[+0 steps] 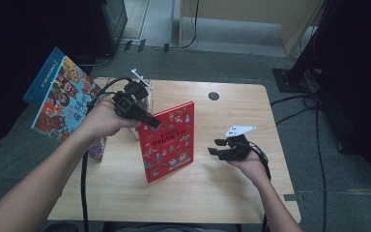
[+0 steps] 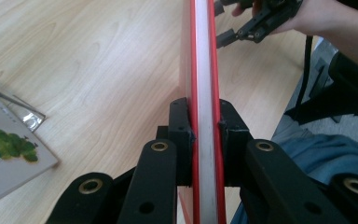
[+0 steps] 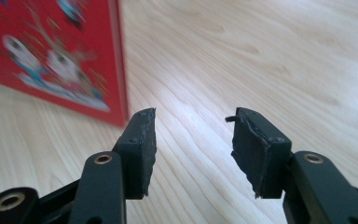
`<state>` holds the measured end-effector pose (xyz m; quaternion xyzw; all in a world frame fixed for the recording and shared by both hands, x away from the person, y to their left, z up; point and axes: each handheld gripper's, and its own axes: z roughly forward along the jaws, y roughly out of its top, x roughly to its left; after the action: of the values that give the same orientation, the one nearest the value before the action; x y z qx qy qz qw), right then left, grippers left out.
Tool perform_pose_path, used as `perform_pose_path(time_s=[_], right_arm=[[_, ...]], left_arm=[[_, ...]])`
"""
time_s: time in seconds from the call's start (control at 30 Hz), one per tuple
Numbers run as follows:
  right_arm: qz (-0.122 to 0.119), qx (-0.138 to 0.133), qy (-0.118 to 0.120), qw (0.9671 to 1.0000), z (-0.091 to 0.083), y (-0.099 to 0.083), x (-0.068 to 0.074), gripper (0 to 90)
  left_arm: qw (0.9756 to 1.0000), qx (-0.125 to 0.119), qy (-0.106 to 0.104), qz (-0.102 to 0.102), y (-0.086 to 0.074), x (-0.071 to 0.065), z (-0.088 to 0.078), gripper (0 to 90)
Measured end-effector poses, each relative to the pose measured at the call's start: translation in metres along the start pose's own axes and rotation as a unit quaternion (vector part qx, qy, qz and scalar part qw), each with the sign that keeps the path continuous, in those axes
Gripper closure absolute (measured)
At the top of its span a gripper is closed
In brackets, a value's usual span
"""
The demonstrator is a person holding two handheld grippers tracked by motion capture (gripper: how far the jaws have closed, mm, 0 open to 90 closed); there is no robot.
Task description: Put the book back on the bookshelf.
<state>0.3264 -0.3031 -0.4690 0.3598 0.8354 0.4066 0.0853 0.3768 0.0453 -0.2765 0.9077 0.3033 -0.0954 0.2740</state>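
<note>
Though blurry, red illustrated book [image 1: 168,141]

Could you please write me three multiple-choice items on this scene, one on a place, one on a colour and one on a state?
1. Where is the right gripper?
A. to the right of the red book, above the table
B. clamped on the book
C. on the floor

2. What colour is the cover of the book in the left gripper?
A. green
B. red
C. black

3. How do the right gripper's jaws stand?
A. shut on a book
B. shut on nothing
C. open, with nothing between them

Answers: 1 A, the high view shows it apart from the book, over bare wood. 2 B, the clamped covers are red. 3 C, the right gripper view shows table between the pads.
</note>
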Motion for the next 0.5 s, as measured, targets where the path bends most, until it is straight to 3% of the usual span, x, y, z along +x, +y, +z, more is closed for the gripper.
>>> perform_pose_path(time_s=[0.3,0.5], right_arm=[[0.014,0.020,-0.012,0.9996,0.004,-0.014,-0.013,49.4],[0.019,0.038,-0.017,0.9990,0.010,-0.019,-0.017,49.4]], left_arm=[[0.9990,-0.031,-0.003,-0.031,-0.013,0.008,-0.027,80.3],[0.9977,-0.050,0.007,-0.045,-0.030,0.013,-0.045,80.3]])
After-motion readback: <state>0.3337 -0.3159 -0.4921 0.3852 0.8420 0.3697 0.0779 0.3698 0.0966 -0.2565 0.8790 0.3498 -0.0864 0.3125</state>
